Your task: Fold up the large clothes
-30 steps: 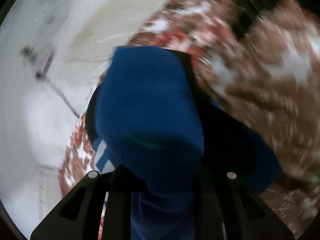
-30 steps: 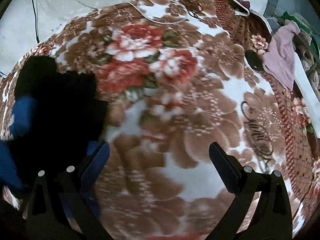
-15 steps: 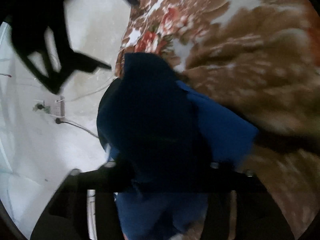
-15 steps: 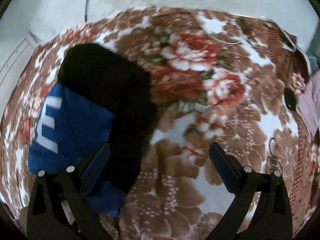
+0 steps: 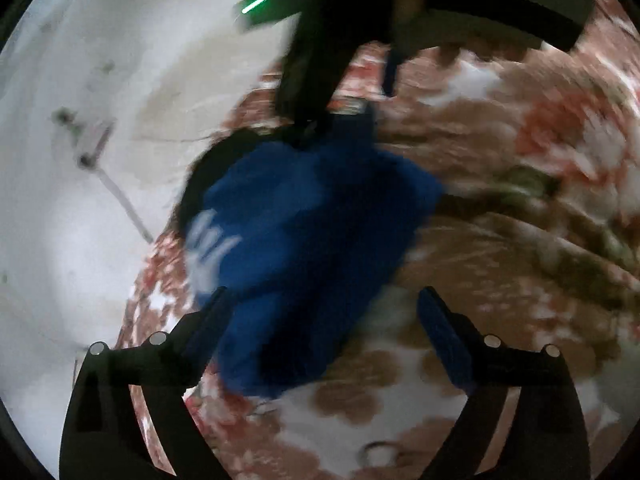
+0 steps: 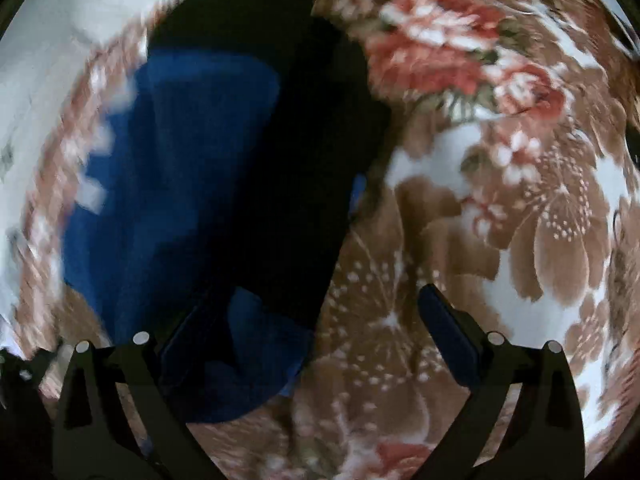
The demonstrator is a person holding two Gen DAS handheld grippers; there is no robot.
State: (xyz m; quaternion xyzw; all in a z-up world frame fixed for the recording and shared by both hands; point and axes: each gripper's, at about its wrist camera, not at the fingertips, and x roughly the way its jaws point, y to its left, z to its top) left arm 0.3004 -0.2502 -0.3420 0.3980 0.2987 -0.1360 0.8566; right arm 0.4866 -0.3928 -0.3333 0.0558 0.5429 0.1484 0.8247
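A blue and black garment [image 5: 304,220] with white lettering lies bunched on the floral blanket [image 5: 520,240] near its edge. My left gripper [image 5: 324,316] is open just above the garment's near end, holding nothing. In the right wrist view the same garment [image 6: 208,184] fills the left half, blue on the left and black on the right. My right gripper [image 6: 308,328] is open over the garment's lower corner. The right gripper also shows in the left wrist view [image 5: 320,72] at the top, over the garment's far end.
The brown, red and white floral blanket [image 6: 500,220] covers the bed to the right. A pale floor [image 5: 80,220] lies left of the bed, with a power strip and cable [image 5: 92,144] on it. Both views are motion-blurred.
My left gripper has let go of the garment and opened; the garment now lies on the blanket. My right gripper has moved in over the garment.
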